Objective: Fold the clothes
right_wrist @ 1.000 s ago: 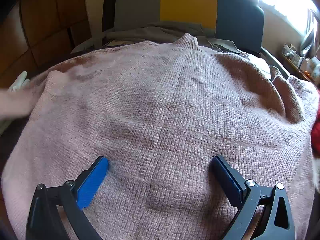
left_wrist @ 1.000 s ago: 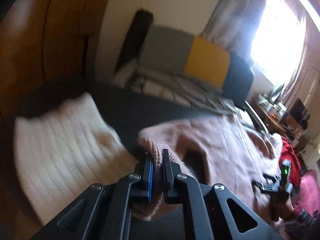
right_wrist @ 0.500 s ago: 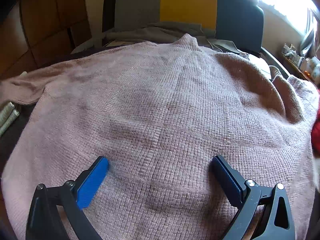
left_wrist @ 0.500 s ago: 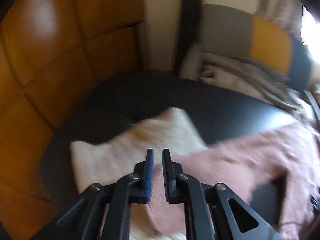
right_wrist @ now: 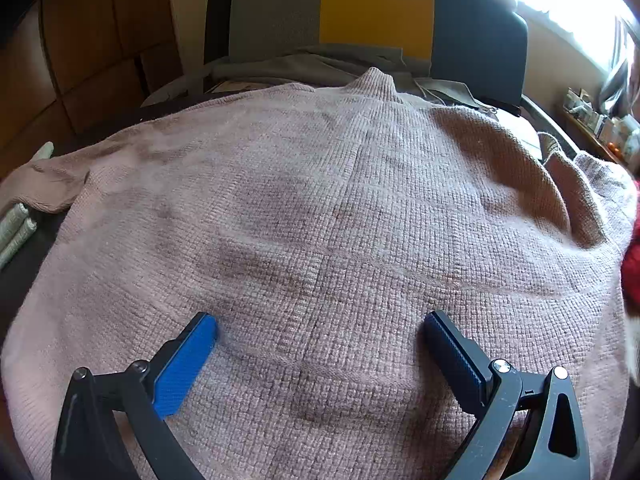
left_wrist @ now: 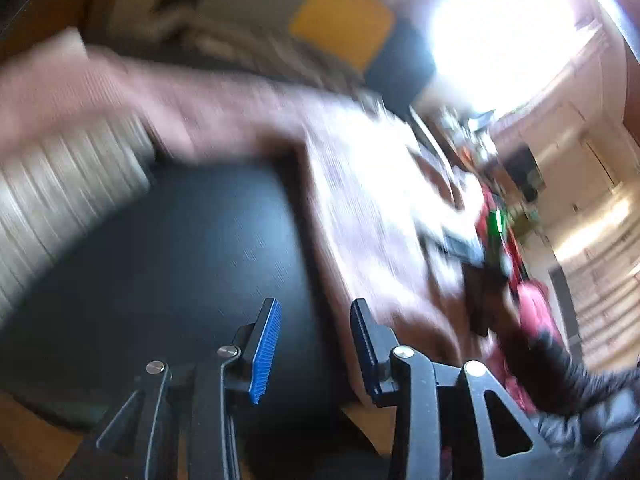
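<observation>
**A:** Start with the biggest thing. What does your right wrist view give you that the left one lacks?

**B:** Your right view is sharp. The pink knitted sweater [right_wrist: 320, 220] fills it, spread flat on the dark table [right_wrist: 24, 264], collar at the far edge toward the grey, yellow and blue chair back [right_wrist: 376, 12]. One sleeve [right_wrist: 44, 184] lies out to the left, its end over a cream ribbed garment [right_wrist: 16, 228]. Your left view is motion-blurred; the sweater there is a pale pink smear.

**A:** And what does your left view add?

**B:** A wide patch of bare black tabletop in front of your left gripper [left_wrist: 316, 344], with the sweater's side edge just to its right. The cream garment shows much larger at the left edge, the blurred sleeve lying across it. At far right you see a red cloth [left_wrist: 536, 312] and a dark sleeve of the person [left_wrist: 580, 392]. A bright window [left_wrist: 504, 28] washes out the top.

**A:** Jaws?

**B:** Your left jaws have just been opening; they stand partly apart with nothing between them, only table behind the gap. Your right gripper [right_wrist: 320, 336] has its jaws spread wide, the fingertips [right_wrist: 200, 332] low over the sweater's lower middle, gripping no fold. Whether they touch the knit, you cannot tell.
</observation>
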`<control>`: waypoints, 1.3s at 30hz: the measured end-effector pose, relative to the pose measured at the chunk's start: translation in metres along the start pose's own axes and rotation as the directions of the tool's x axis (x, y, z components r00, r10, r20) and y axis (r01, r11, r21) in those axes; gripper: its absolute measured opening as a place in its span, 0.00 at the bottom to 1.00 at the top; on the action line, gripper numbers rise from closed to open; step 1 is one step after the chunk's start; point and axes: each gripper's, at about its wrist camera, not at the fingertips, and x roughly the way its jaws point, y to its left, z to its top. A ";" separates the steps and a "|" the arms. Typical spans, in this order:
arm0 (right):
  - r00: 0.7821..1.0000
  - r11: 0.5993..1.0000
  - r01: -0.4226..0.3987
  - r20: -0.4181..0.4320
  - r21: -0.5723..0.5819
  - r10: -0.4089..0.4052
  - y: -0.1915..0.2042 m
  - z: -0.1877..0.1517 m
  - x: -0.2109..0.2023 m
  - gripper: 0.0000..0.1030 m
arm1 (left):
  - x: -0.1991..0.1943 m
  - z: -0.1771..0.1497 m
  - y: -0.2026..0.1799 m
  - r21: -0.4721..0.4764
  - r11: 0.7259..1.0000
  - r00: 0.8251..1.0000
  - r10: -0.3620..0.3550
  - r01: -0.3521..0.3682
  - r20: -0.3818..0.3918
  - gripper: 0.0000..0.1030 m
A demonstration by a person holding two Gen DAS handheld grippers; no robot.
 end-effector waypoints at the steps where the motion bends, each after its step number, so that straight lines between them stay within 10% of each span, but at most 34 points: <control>1: 1.000 1.000 0.001 0.000 0.002 -0.001 0.001 -0.001 0.000 1.00 | 0.008 -0.012 -0.007 -0.004 1.000 1.000 -0.014 0.014 -0.017 0.35; 11: 1.000 1.000 -0.002 -0.024 0.000 0.002 0.002 0.004 0.000 1.00 | 0.052 -0.039 -0.029 -0.041 0.992 0.993 -0.120 0.120 0.006 0.51; 16: 0.999 0.996 -0.053 -0.001 -0.070 0.053 0.018 0.000 -0.031 1.00 | 0.059 -0.028 -0.034 -0.014 0.997 0.996 -0.076 0.076 -0.043 0.10; 23: 0.999 0.985 -0.026 -0.033 -0.169 0.021 0.035 -0.023 -0.047 1.00 | 0.014 -0.016 -0.034 -0.029 0.984 0.984 -0.178 0.177 -0.025 0.08; 29: 0.999 0.994 0.005 -0.053 -0.107 -0.011 0.018 -0.040 -0.050 1.00 | -0.051 0.006 -0.037 -0.023 0.942 0.938 -0.332 0.336 0.101 0.00; 33: 0.998 0.998 -0.016 -0.064 -0.068 0.011 0.011 -0.044 -0.043 1.00 | -0.056 0.010 -0.032 0.027 0.995 0.988 -0.100 0.098 0.113 0.16; 39: 0.999 0.998 -0.024 0.048 -0.052 0.026 0.008 -0.054 -0.043 1.00 | -0.006 -0.027 -0.005 -0.070 0.997 0.999 -0.030 0.032 0.021 0.42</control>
